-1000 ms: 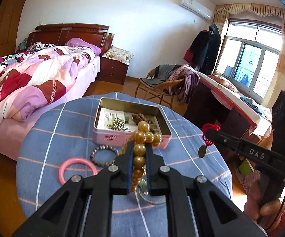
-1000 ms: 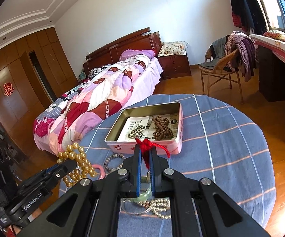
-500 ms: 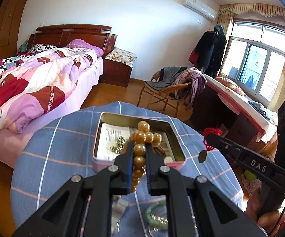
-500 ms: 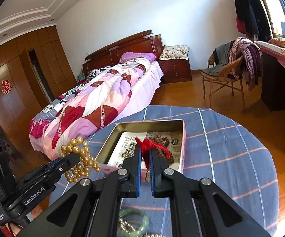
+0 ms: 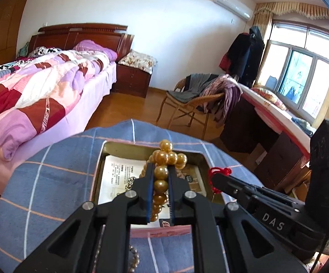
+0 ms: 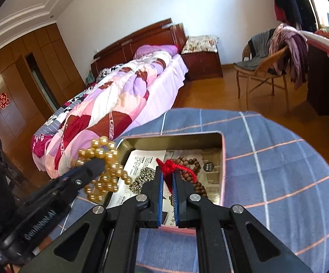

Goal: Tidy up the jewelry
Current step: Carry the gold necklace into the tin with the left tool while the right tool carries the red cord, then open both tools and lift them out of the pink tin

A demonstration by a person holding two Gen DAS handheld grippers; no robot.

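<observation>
Setting: a bedroom, with a round table (image 6: 278, 159) under a blue checked cloth in the foreground.
Tin: an open pink tin (image 6: 223, 159) sits on the table, lined with printed paper (image 6: 141, 161).
Inside the tin: a string of dark brown wooden beads (image 6: 192, 177) towards the right, and a small heap of silvery beads (image 6: 142, 178) near the middle.
Left claw (image 5: 161, 182): clenched on a strand of golden pearl-like beads (image 5: 162, 171), held above the tin's left side. The beads bunch above the fingertips and hang in loops below them.
Right claw (image 6: 167, 178): clenched on a red knotted cord (image 6: 170, 166), held over the middle of the tin. In the left camera a dark charm hangs from the cord; its details are too small to tell.
Claws together: side by side over the tin, apart from each other.
On the cloth: part of a beaded bracelet (image 5: 134, 257) shows at the lower edge of the left camera, near the tin's front wall.
Background: a bed (image 6: 123, 95) with a pink and purple patchwork quilt, a wicker chair (image 6: 262, 72) draped with clothes.
</observation>
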